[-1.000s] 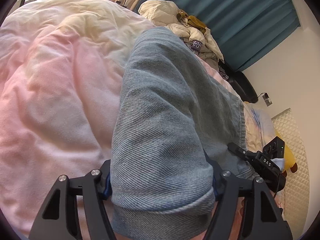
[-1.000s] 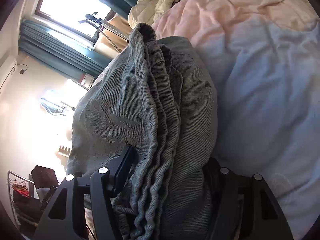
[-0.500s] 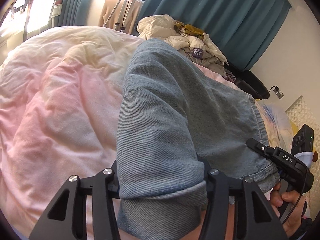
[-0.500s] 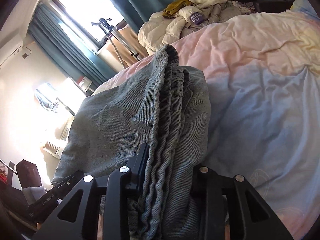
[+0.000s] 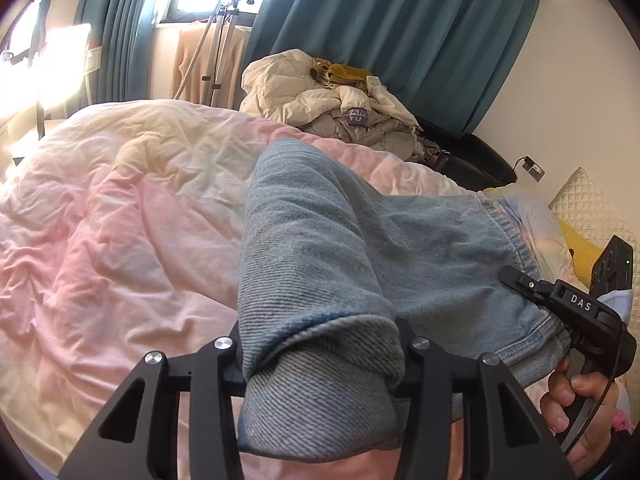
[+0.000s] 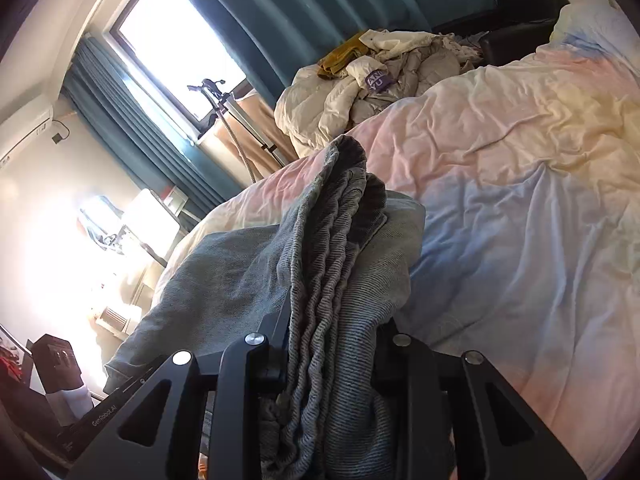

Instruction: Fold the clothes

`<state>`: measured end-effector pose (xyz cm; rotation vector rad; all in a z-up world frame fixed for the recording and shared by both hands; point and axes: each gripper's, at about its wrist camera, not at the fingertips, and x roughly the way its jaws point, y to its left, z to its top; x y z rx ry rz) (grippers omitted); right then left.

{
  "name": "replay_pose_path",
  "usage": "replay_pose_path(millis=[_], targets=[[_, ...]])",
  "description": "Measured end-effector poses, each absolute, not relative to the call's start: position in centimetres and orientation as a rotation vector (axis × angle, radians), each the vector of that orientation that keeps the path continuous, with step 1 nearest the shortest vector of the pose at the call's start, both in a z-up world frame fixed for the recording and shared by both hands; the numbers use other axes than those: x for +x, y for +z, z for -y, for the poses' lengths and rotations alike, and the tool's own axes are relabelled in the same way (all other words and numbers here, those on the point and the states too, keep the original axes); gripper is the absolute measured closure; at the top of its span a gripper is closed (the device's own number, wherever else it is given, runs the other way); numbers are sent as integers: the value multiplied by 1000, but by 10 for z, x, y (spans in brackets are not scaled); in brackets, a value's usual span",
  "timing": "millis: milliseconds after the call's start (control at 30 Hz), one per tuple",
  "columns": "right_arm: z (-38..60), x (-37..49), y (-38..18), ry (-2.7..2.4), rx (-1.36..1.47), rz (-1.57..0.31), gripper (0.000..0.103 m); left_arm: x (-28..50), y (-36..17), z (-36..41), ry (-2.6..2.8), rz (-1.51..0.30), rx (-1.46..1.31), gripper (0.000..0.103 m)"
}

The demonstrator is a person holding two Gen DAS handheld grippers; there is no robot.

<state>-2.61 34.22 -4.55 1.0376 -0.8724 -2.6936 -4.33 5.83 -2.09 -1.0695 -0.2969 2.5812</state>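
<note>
A pair of light blue jeans [image 5: 320, 240] hangs folded over the pink duvet [image 5: 120, 220], lifted at two ends. My left gripper [image 5: 320, 344] is closing, and its pads press a rolled cuff end of the jeans. To the right, my right gripper [image 5: 516, 280], held by a hand [image 5: 576, 400], bites the waistband edge. In the right wrist view my right gripper [image 6: 332, 340] is closing on the bunched, ribbed waistband of the jeans [image 6: 224, 276]. My left gripper's body [image 6: 100, 420] shows at the lower left there.
The duvet [image 6: 520, 200] covers the whole bed. A pile of cream jackets and clothes [image 5: 328, 104] lies at the far end before teal curtains [image 5: 400, 40]. A black chair [image 5: 472, 156] and a yellow pillow [image 5: 580, 248] sit to the right. A metal stand [image 5: 216, 40] stands by the window.
Both grippers have risen and carried the jeans up off the duvet. Both sets of jaws have narrowed onto the fabric. More of the room's far side shows.
</note>
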Motion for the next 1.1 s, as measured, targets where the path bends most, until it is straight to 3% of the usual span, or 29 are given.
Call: replay_pose_path(millis=[400,700,1100], targets=[[-395,56,47,-2806,867,844,78,1,51,-121,2553,248,-925,57],[-472,99,101,-2920,743,871,78,7,93,-213,2479,172,-826,57],[-611,151,80,-3110,648,984,78,-6,55,-366,2284,90,-809,57]])
